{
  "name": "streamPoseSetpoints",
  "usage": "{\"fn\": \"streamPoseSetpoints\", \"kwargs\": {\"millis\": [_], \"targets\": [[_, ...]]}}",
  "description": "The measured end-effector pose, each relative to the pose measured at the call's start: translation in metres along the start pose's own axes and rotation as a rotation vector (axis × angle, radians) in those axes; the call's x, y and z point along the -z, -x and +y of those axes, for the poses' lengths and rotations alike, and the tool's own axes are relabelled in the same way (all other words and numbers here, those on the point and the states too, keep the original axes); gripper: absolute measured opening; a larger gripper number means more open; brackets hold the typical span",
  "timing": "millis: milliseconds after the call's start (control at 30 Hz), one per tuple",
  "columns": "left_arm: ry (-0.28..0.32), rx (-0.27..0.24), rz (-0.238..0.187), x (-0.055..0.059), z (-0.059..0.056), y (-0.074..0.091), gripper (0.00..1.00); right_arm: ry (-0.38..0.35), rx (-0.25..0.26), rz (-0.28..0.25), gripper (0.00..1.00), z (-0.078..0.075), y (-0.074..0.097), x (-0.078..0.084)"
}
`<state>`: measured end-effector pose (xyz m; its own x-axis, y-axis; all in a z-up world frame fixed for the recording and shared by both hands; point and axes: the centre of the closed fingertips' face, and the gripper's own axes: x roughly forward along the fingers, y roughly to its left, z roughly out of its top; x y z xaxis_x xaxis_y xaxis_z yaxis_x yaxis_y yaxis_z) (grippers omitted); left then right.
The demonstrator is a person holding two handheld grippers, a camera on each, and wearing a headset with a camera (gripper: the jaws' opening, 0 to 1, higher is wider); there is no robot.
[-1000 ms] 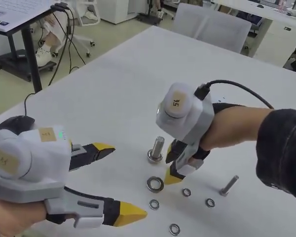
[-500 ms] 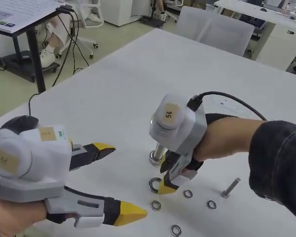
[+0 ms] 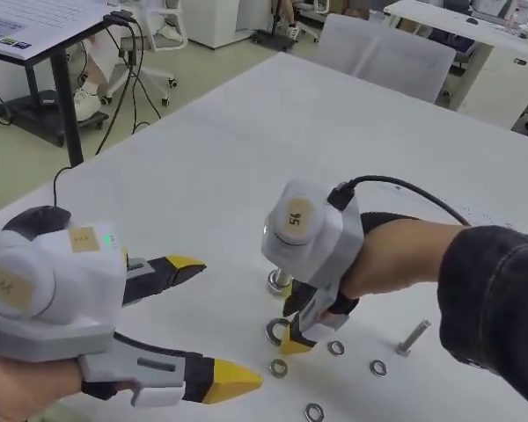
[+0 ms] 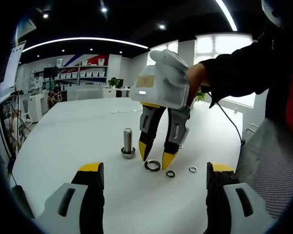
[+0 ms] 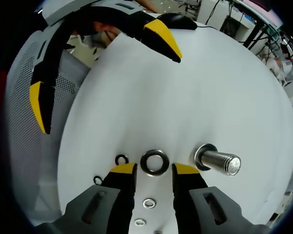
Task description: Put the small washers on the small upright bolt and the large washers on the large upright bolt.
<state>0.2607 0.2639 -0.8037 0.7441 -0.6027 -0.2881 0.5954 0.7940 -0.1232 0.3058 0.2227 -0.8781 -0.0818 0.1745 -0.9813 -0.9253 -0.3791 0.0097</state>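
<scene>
One large steel ring washer [image 5: 143, 163] lies flat on the white table [image 3: 246, 149], beside the big upright steel bolt [image 5: 217, 161]. The right gripper [image 4: 155, 157] brackets it, jaws parted. Best to pinch its rim squarely and lift level. The left gripper [image 3: 213, 319] hangs spread, empty.

My left gripper [image 3: 218, 321] and right gripper [image 3: 290, 330] are showing yellow tips on black jaws, pale grey bodies. The large washer [image 5: 154, 162] and large bolt [image 5: 219, 161] are gleaming silver on the white table [image 3: 246, 149]. I am wearing a dark sleeve [image 3: 497, 290].
</scene>
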Motion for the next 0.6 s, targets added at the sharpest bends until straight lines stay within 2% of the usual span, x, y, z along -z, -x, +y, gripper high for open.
{"fn": "streamPoseSetpoints", "kwargs": {"millis": [600], "targets": [[-0.001, -0.004, -0.006, -0.0004, -0.0028, 0.0042, 0.86, 0.021, 0.01, 0.026, 0.29, 0.0028, -0.0013, 0.0001]]}}
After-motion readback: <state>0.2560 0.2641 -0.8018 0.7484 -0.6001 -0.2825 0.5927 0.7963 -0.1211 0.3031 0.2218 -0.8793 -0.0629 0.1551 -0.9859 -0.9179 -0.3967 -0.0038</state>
